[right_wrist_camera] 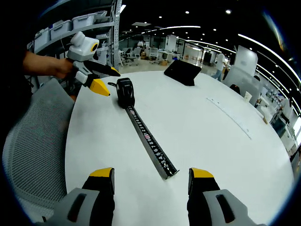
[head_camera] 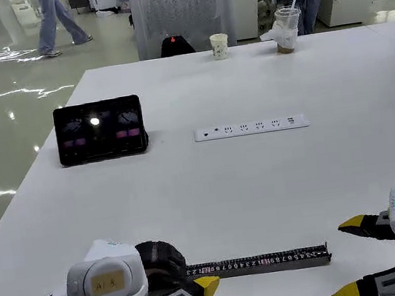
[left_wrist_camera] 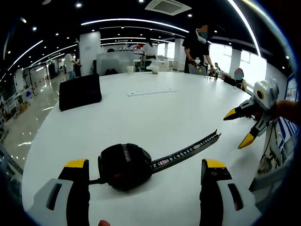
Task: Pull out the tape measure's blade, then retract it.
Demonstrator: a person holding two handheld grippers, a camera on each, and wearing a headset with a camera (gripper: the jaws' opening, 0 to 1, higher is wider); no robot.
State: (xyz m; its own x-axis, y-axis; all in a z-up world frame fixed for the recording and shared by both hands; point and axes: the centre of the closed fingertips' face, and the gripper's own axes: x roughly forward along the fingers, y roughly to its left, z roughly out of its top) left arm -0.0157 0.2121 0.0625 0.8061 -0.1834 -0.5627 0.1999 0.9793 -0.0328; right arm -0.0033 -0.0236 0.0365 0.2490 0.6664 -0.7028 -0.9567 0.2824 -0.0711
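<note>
Bench (head_camera: 276,181): white and wide, carrying the items below.
Tablet (head_camera: 99,129): dark, propped upright at the left, screen dimly lit.
Power strip (head_camera: 251,127): white, lying flat, right of the tablet.
Paper cup (head_camera: 219,45): small, near the far edge.
Plastic cup (head_camera: 287,29): has a straw, right of the paper cup.
Chair (head_camera: 182,14): grey mesh back, behind the far edge.
Floor (head_camera: 1,109): glossy, reflecting lights.

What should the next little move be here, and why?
Probably ease the left gripper shut on the case, to steady it for retracting. The blade already lies drawn out flat on the table. Its tip sits untouched just ahead of the open right gripper, and the case rests loose between the left gripper's open jaws.
</note>
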